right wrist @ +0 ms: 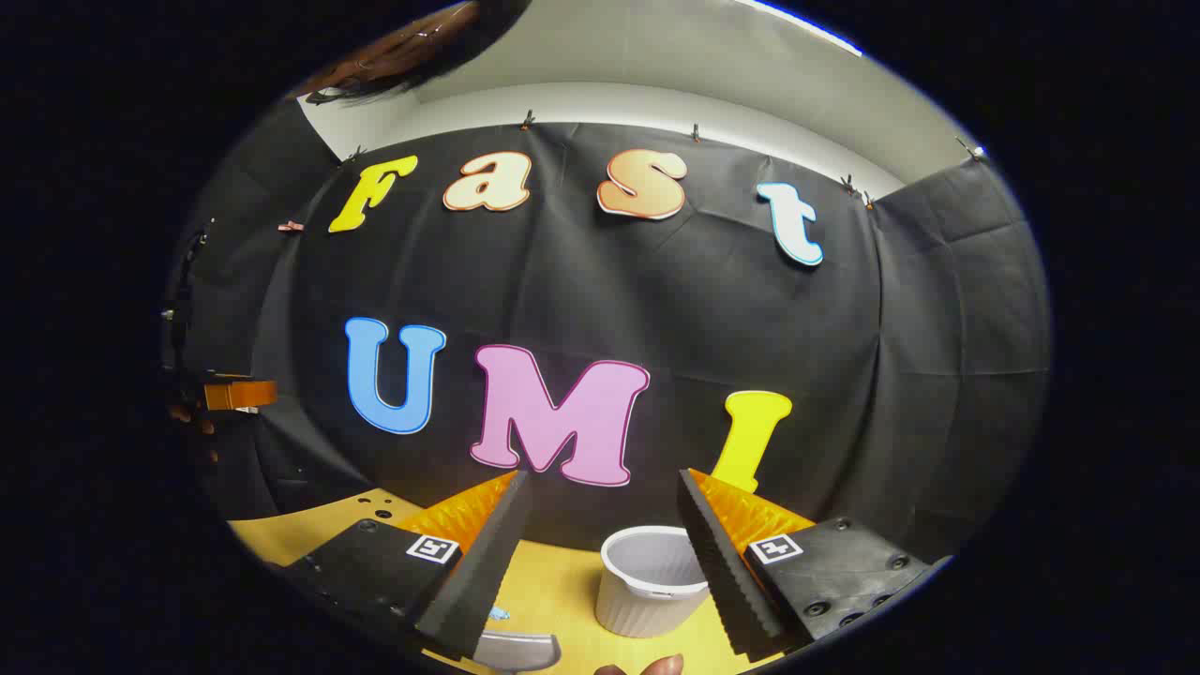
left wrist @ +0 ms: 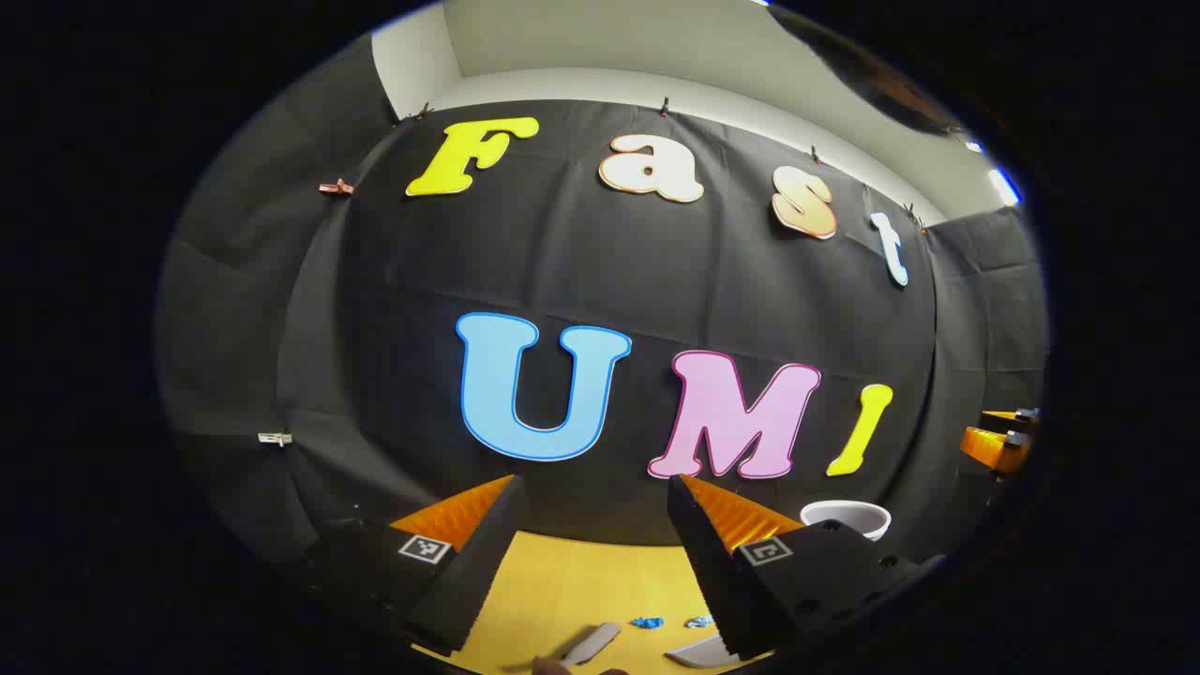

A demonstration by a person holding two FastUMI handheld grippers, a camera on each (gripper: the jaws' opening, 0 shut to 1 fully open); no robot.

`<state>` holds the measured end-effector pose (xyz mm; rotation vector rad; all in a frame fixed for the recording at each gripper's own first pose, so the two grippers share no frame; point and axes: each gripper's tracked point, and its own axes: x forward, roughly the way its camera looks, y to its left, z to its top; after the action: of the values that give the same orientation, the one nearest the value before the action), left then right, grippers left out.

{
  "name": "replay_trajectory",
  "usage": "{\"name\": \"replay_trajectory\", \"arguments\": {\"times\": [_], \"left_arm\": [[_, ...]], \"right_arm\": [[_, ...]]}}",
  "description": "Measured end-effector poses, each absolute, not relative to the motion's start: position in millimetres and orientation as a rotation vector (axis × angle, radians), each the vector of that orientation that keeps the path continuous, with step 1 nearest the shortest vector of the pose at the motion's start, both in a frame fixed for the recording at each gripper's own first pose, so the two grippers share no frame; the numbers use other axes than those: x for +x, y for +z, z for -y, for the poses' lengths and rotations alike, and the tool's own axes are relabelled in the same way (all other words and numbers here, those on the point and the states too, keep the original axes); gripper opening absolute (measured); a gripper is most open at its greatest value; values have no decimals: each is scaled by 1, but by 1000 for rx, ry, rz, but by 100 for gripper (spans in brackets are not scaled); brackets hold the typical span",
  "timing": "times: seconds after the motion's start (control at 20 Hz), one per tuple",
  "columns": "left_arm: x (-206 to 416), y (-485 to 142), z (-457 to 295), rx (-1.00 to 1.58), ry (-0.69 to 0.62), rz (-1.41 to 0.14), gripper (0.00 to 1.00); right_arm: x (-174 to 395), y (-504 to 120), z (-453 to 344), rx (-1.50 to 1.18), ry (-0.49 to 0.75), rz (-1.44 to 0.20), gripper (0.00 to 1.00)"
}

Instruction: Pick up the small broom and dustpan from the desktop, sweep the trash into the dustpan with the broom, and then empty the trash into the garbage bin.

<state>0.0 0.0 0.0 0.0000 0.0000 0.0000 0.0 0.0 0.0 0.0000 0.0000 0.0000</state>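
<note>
My left gripper [left wrist: 593, 480] is open and holds nothing, raised above the yellow desktop [left wrist: 562, 581]. Below its fingers lie two blue scraps of trash [left wrist: 647, 622], a grey handle-like piece [left wrist: 591, 645] and the edge of a grey dustpan-like part [left wrist: 698, 652]; I cannot tell which is the broom. My right gripper [right wrist: 604, 475] is open too, with the white ribbed garbage bin [right wrist: 652, 581] standing on the desktop beyond the gap between its fingers. A grey rounded piece [right wrist: 516, 649] and a blue scrap [right wrist: 497, 614] lie low between those fingers.
The white bin [left wrist: 847, 517] also stands right of my left gripper's fingers. The other gripper [left wrist: 1003, 441] hangs at the far right edge, and in the right gripper view the other gripper [right wrist: 234, 394] is at the far left. A fingertip [right wrist: 647, 667] pokes in at the bottom. The black cloth wall closes the back.
</note>
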Motion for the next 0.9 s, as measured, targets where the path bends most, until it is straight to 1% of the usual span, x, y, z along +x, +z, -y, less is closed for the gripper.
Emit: {"name": "replay_trajectory", "arguments": {"times": [0.4, 0.7, 0.8, 0.9], "left_arm": [[7, -8, 2, 23, -32, -24, 95], [11, -15, 5, 40, -48, -43, 95], [11, -18, 4, 44, -53, -53, 95], [12, -22, 3, 57, -58, -63, 95]], "right_arm": [[2, 1, -8, -23, 12, -6, 96], [6, -7, -15, -48, 44, -48, 96], [7, -22, -23, -61, 83, -102, 96], [-1, -58, -36, -69, 142, -240, 96]]}}
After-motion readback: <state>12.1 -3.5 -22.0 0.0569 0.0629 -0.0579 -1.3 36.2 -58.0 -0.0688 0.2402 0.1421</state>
